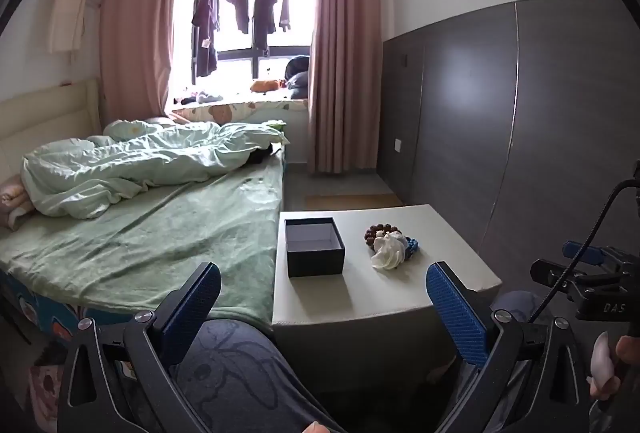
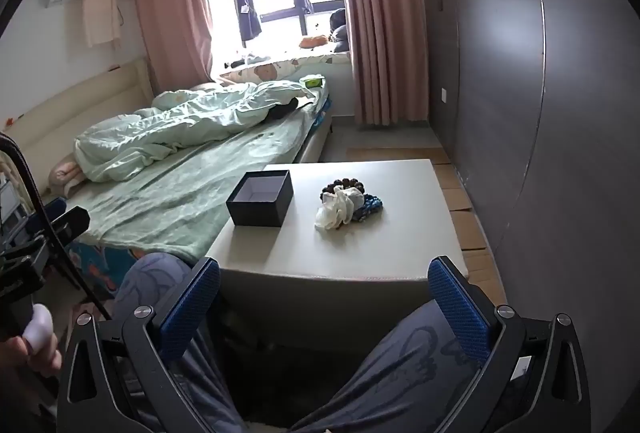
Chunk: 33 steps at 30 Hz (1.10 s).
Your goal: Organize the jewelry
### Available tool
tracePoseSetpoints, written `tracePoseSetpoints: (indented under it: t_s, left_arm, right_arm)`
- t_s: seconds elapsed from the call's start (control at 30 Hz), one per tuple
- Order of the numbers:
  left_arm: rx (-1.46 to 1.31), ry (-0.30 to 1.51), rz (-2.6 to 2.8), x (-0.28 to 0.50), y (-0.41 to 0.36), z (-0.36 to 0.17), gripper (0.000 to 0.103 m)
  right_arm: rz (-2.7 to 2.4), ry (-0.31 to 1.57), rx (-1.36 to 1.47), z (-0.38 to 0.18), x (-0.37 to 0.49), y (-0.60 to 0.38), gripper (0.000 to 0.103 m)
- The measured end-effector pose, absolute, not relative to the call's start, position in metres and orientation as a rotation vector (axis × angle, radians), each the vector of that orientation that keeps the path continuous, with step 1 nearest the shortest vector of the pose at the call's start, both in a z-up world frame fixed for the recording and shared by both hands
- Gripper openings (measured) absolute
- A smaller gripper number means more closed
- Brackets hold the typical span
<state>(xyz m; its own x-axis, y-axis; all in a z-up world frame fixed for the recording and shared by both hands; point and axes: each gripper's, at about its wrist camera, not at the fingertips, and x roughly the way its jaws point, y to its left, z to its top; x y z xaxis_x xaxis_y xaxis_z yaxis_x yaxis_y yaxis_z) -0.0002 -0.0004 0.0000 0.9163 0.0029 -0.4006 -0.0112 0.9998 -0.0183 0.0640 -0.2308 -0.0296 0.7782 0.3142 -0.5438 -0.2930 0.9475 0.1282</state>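
An open, empty dark box (image 1: 314, 247) (image 2: 261, 203) sits on the left part of a white table (image 1: 360, 297) (image 2: 304, 253). To its right lies a small pile: a brown bead bracelet (image 1: 378, 232) (image 2: 344, 187), a white scrunchie (image 1: 388, 251) (image 2: 336, 211) and a blue beaded piece (image 1: 412, 246) (image 2: 370, 209). My left gripper (image 1: 324, 303) is open and empty, held short of the table's near edge. My right gripper (image 2: 324, 299) is open and empty, also short of the near edge.
A bed with green sheet and rumpled quilt (image 1: 152, 201) (image 2: 180, 169) abuts the table's left side. A grey panelled wall (image 1: 520, 121) (image 2: 540, 93) runs along the right. My knees (image 1: 236, 373) (image 2: 412, 361) are below the grippers. The right gripper's body (image 1: 592, 285) shows in the left view.
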Motion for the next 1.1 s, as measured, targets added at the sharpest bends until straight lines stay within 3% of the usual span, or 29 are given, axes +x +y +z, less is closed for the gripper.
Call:
tracePoseSetpoints:
  t_s: [1.1]
  left_arm:
    - [-0.04,0.405,-0.043,-0.0041,-0.0094,0.0035,0.103]
  right_arm:
    - [0.326,0.582,0.025,-0.0301,0.06,-0.2268,0.103]
